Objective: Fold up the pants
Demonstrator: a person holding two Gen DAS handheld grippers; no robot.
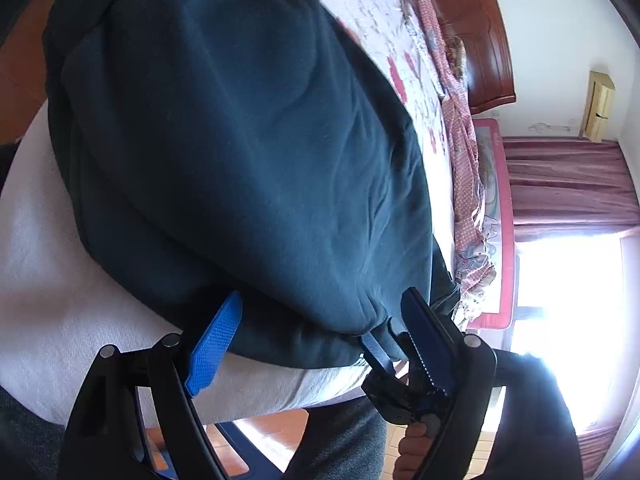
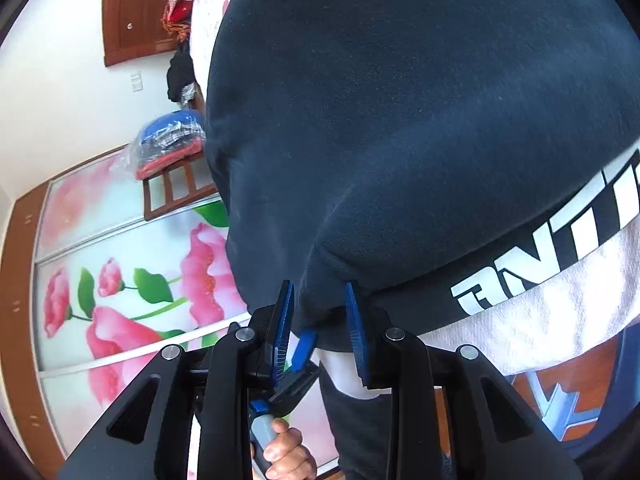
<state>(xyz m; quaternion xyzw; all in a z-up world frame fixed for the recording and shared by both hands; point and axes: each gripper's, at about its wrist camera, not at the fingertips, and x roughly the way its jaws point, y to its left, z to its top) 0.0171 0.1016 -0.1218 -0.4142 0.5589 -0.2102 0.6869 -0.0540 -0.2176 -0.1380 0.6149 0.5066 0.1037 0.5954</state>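
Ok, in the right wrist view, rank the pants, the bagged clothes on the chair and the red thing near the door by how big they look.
1. Pants, filling most of the view, though nearest the camera.
2. Bagged clothes.
3. Red thing, smallest but also farthest, so true size is unsure.

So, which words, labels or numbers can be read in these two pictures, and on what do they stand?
"ANTI": large white letters on the dark pants, seen upside down in the right wrist view; the word runs out of frame at the right, so it may be longer.
Left wrist view: no readable text.
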